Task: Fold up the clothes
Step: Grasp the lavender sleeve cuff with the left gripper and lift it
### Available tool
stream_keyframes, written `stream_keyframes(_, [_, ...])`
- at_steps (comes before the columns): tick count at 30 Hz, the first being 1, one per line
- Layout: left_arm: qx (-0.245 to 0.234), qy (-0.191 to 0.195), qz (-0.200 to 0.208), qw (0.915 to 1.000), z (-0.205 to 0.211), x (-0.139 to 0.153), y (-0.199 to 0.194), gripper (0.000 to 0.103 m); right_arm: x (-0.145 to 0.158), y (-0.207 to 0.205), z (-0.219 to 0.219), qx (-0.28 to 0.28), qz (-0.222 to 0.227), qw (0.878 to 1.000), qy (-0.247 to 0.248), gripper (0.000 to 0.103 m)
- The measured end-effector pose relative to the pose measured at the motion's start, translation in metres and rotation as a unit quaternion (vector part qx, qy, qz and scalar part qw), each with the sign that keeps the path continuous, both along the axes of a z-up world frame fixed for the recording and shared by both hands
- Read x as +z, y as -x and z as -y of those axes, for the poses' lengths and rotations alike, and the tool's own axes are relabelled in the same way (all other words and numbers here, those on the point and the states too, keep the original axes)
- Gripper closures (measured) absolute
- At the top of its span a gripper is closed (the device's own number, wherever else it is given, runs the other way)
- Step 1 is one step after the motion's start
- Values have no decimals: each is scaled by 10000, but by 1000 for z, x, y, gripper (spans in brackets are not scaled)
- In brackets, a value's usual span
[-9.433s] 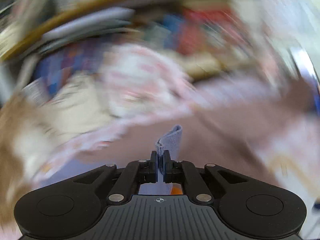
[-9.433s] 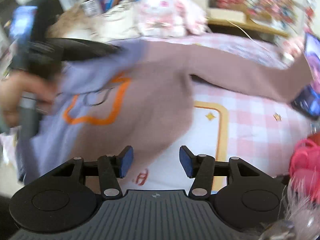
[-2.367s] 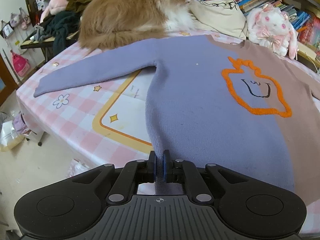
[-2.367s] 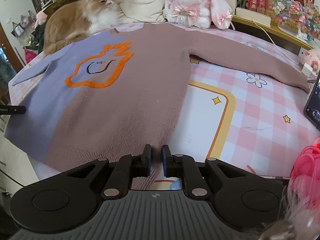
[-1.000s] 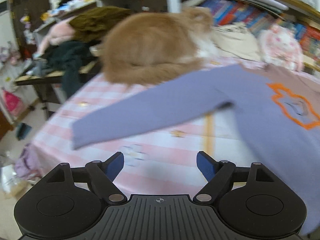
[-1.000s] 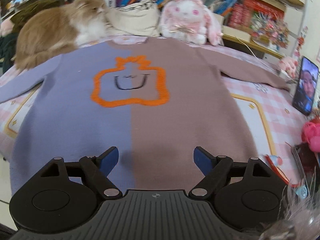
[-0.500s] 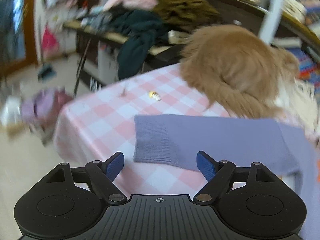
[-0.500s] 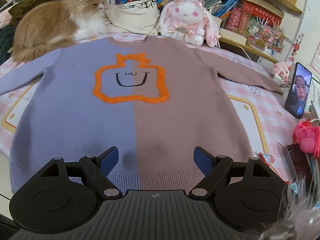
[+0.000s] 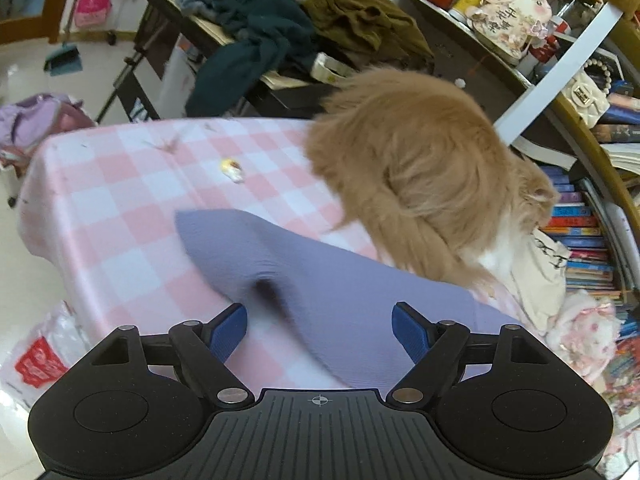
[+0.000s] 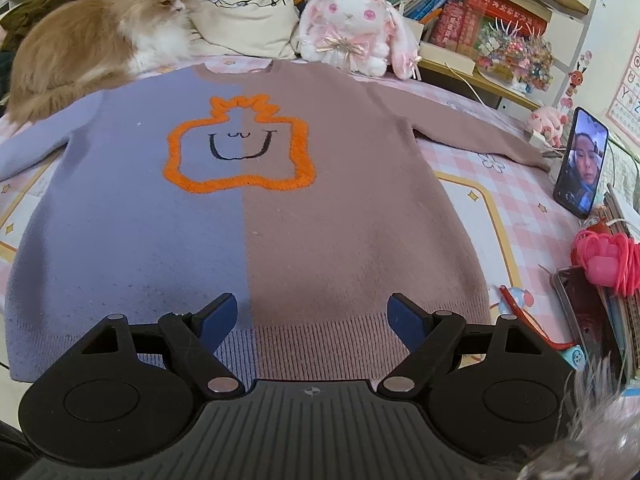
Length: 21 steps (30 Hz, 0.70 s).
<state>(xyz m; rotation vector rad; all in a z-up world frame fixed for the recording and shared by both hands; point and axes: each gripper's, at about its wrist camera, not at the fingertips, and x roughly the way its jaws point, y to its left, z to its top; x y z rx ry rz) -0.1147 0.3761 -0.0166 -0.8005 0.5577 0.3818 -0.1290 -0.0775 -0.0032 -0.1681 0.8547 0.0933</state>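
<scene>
Left wrist view: we are looking along the lilac sleeve (image 9: pixel 304 272), which is lying flat on the checked tablecloth (image 9: pixel 120 200) with its cuff end pointing away up-left.
Left gripper (image 9: pixel 320 328): we are holding it wide apart and empty, just over the sleeve.
Cat (image 9: pixel 420 172): sitting just beside the sleeve.
Right gripper (image 10: pixel 312 316): spread, empty, over the sweater (image 10: pixel 248 208) hem.
Nearer hand: we are judging the left.

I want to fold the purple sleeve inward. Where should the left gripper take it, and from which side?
Take the cuff end of the purple sleeve, coming from the table's outer edge. It lies flat and free there, while farther in the cat sits against it. The left gripper is open above it.
</scene>
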Motion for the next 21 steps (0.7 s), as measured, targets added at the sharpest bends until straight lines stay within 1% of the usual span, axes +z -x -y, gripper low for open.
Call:
stream_keyframes(4, [-73,53,-22,10000,1,1,-7,22,0,0,1,-12,-34,10000,13,22])
stream_keyframes(7, [149,209,40,9997,-10,0,-5,23,-1,0,2,-11,-48,10000,42,22])
stream_keyframes(9, [375,378,101,9985,-20,-1,-2,25,-2,1,4,-24,-71,10000,60,22])
stream_keyframes(11, [512,632,206,9965,-28,-4,1,28,-3,1,6,-56,-102,9999,58,22])
stream_keyframes(15, [820,1100,442,9896,-38,-10,7,30,-5,0,10,-129,-171,9998,26,22])
stream_keyframes(17, [921,1156,467,9879,-39,-12,8,41,-5,0,11,-141,-191,9997,16,22])
stream_keyframes(18, [950,1135,441,9880,-39,-13,7,45,-5,0,11,-134,-193,9997,22,22])
stream_keyframes(20, [1000,1074,373,9885,-39,-13,6,61,-6,1,11,-111,-189,9998,38,22])
stream_keyframes(21, [1032,1042,322,9887,-39,-14,6,65,-6,1,12,-102,-178,9998,46,22])
